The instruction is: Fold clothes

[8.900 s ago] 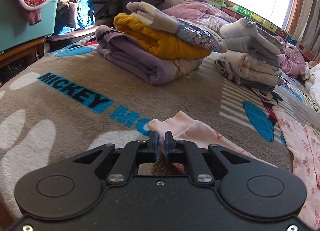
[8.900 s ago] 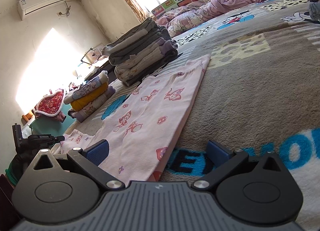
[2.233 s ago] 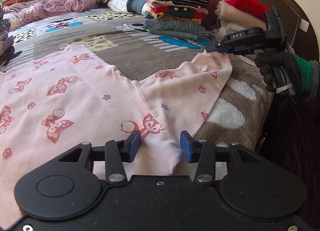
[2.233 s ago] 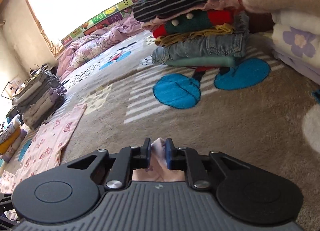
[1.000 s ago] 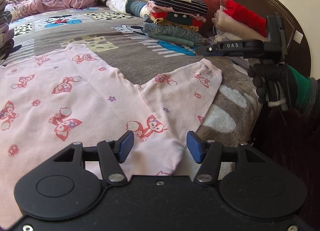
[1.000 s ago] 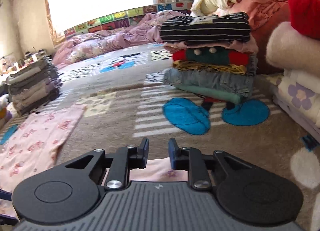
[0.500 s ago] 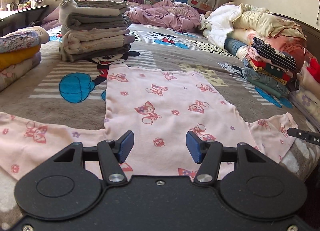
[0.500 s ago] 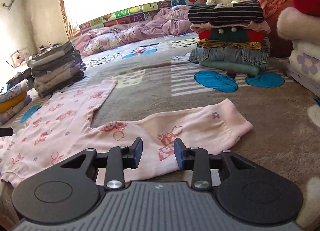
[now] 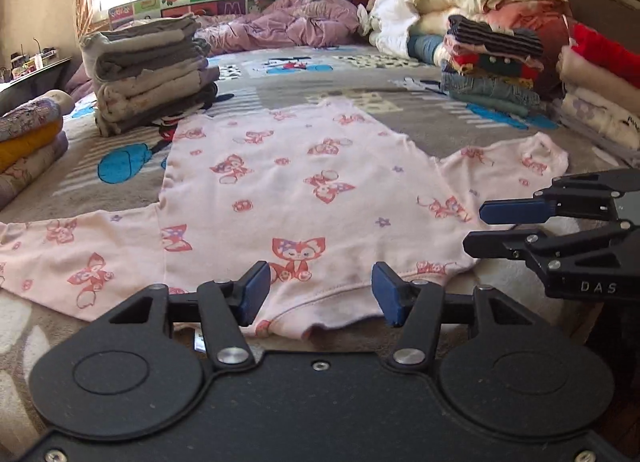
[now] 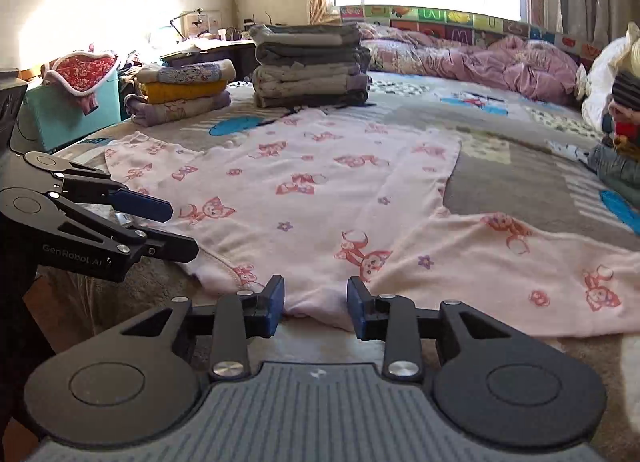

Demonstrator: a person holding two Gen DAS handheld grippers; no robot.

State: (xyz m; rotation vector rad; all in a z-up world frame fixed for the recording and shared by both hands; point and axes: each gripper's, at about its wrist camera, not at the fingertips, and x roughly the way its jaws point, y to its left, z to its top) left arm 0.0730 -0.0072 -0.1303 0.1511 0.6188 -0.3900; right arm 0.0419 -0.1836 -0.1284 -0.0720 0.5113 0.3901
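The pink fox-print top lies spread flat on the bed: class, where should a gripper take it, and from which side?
Probably at a shoulder by the neckline of the pink fox-print top, coming in low from the near bed edge: it lies flat, so only its edges give the pads purchase.

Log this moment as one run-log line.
stage: pre-fold | pink shirt: flat on bed, sleeves out | left claw: open at collar edge | right claw: open at shirt's near edge | holding: nothing

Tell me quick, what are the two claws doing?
Left claw: open, holding nothing, at the pink shirt's near edge.
Right claw: open, holding nothing, shirt edge between its fingers.
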